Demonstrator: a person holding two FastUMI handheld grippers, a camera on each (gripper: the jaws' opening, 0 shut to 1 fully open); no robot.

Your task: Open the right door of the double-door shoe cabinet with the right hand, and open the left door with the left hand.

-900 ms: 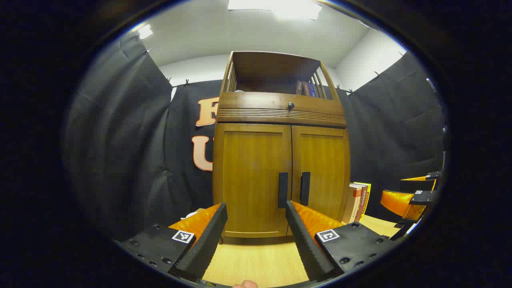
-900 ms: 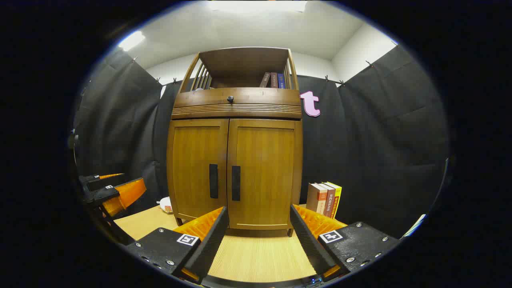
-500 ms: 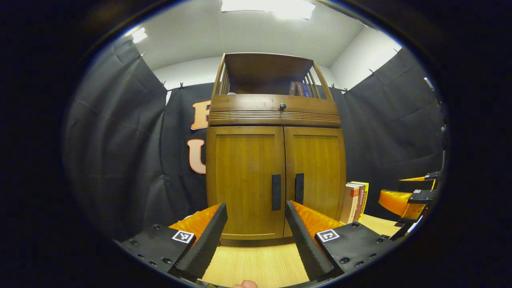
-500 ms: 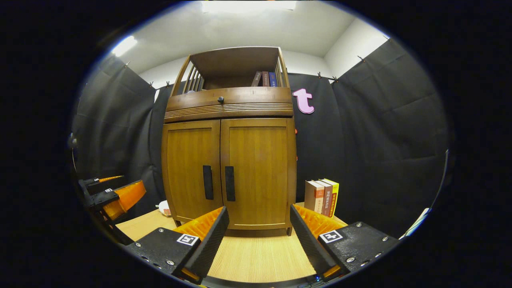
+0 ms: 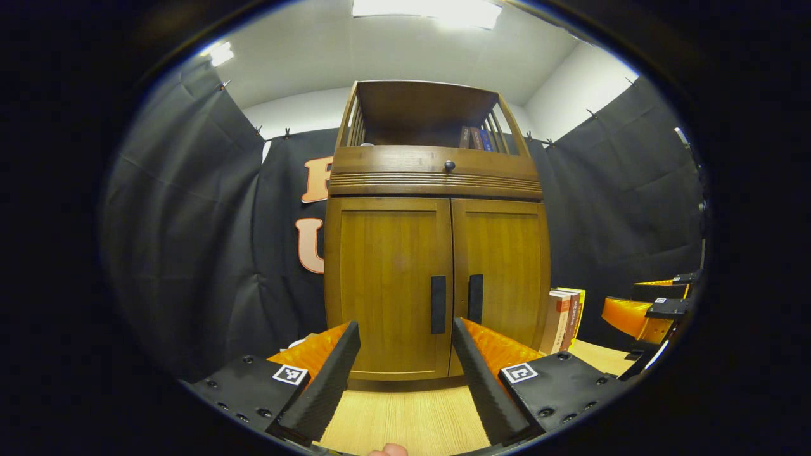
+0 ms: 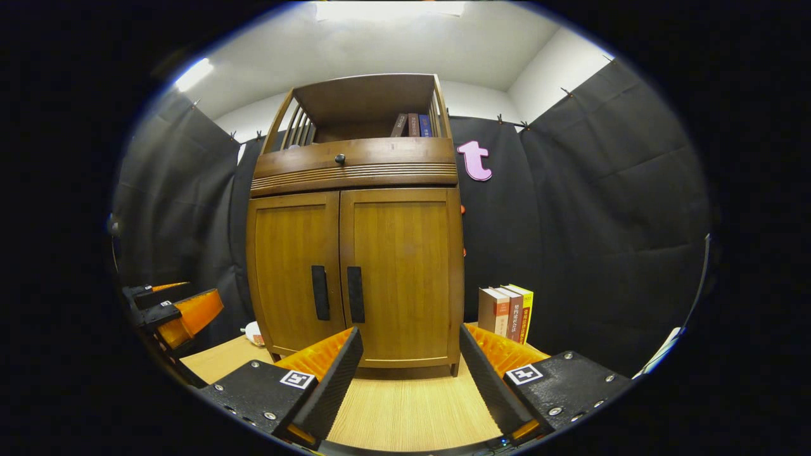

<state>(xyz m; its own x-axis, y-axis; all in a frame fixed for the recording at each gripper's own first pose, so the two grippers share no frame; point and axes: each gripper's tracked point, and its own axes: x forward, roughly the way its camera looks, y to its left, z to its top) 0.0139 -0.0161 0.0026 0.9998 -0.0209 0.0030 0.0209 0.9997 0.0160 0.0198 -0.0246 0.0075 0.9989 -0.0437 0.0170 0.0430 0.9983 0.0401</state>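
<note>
Both doors closed, both grippers standing off: I'm at the approach, before any grasp.

The shoe cabinet (image 6: 355,253) stands on the bench (image 6: 405,411) ahead of me, its right door (image 6: 399,272) and left door (image 5: 386,285) shut flush. My right gripper (image 6: 408,373) has its fingers spread wide with nothing between them; the right door's handle (image 6: 354,294) sits up and left of that gap, well apart. My left gripper (image 5: 405,373) is likewise spread and empty, and the left door's handle (image 5: 438,304) lies just above its gap, nearer its right finger. Next, I judge, I must carry the right gripper forward and leftward, bracket the vertical black handle, close, then pull along the hinge arc. A row of books (image 6: 507,313) stands beside the cabinet's right side, near the door's swing.
</note>
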